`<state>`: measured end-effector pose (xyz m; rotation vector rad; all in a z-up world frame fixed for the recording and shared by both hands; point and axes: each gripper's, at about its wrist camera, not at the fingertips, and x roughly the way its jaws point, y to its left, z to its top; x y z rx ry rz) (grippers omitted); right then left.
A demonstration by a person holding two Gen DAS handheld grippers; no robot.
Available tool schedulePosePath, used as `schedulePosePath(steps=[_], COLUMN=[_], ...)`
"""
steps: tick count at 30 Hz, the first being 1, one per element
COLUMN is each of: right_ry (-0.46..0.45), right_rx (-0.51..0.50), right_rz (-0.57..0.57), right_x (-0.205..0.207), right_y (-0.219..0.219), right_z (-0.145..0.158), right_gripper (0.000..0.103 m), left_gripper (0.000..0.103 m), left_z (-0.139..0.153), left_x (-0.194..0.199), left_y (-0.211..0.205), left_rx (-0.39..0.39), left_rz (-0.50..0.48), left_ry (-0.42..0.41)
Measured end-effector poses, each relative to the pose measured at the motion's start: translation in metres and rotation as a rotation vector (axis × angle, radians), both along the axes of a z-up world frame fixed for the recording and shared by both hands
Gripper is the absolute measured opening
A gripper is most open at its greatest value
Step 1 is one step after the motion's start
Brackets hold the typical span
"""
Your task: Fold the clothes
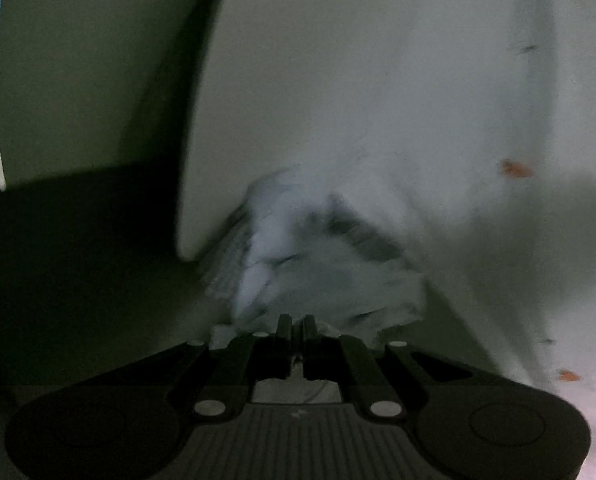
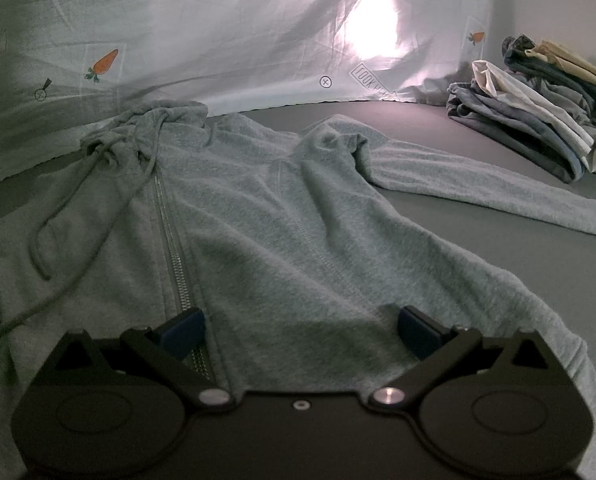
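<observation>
Directly beneath the right gripper [image 2: 300, 330], the grey zip hoodie [image 2: 258, 220] lies flat on the tabletop [image 2: 498, 264], its hem between released, widely spread jaws. Lower onto the hem and pinch both layers before lifting. Left gripper [image 1: 297, 322] points steeply at pale fabric [image 1: 318, 256] bunched at its tips, jaws clenched on it.

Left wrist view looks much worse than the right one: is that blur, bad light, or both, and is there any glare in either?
Left wrist view: dim and motion-smeared, the bunched grey fabric at the left hand-held gripper has no crisp edge. Right wrist view: sharp on the grey zip-up hoodie, but a blown-out bright patch on the carrot-print sheet washes out its print; fisheye bending in both.
</observation>
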<state>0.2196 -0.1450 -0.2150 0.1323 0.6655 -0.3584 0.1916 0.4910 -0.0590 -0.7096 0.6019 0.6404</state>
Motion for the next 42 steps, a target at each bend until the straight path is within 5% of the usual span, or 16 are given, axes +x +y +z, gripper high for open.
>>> schedulePosePath(steps=[7, 9, 11, 14, 17, 22, 23, 25, 28, 34, 38, 42], right_ry=[0.002, 0.002, 0.003, 0.002, 0.003, 0.003, 0.003, 0.003, 0.003, 0.002, 0.001, 0.001], right_rx=[-0.004, -0.005, -0.005, -0.005, -0.007, -0.007, -0.007, -0.007, -0.007, -0.004, -0.004, -0.002], right_rz=[-0.002, -0.003, -0.004, -0.004, -0.006, -0.008, -0.008, -0.009, -0.009, -0.012, -0.013, -0.013], right_x=[0.0, 0.001, 0.001, 0.001, 0.002, 0.001, 0.001, 0.001, 0.001, 0.001, 0.001, 0.001], right_y=[0.001, 0.001, 0.001, 0.001, 0.001, 0.002, 0.002, 0.002, 0.002, 0.002, 0.002, 0.002], right_z=[0.0, 0.0, 0.0, 0.0, 0.0, 0.0, -0.001, -0.001, -0.001, -0.001, -0.001, -0.001], right_gripper=[0.103, 0.103, 0.103, 0.103, 0.103, 0.103, 0.103, 0.103, 0.103, 0.103, 0.103, 0.103], left_gripper=[0.01, 0.02, 0.045, 0.068, 0.076, 0.067, 0.044, 0.017, 0.015, 0.013, 0.013, 0.013], left_z=[-0.083, -0.094, -0.104, -0.116, -0.133, -0.16, -0.16, -0.158, -0.145, -0.089, -0.054, -0.043], left_x=[0.03, 0.035, 0.033, 0.021, 0.017, 0.031, 0.032, 0.031, 0.025, 0.012, -0.009, -0.034], left_y=[0.058, 0.062, 0.063, 0.062, 0.056, 0.045, 0.043, 0.045, 0.045, 0.008, -0.017, -0.038], left_rx=[-0.004, 0.049, 0.069, 0.03, -0.003, 0.042, 0.06, 0.032, 0.028, 0.172, 0.196, 0.222], left_rz=[-0.009, -0.006, -0.022, -0.072, -0.128, -0.136, -0.128, -0.111, -0.06, -0.073, -0.048, -0.031], left_ry=[0.085, 0.158, 0.191, 0.153, 0.156, 0.221, 0.214, 0.169, 0.121, 0.087, 0.049, 0.082])
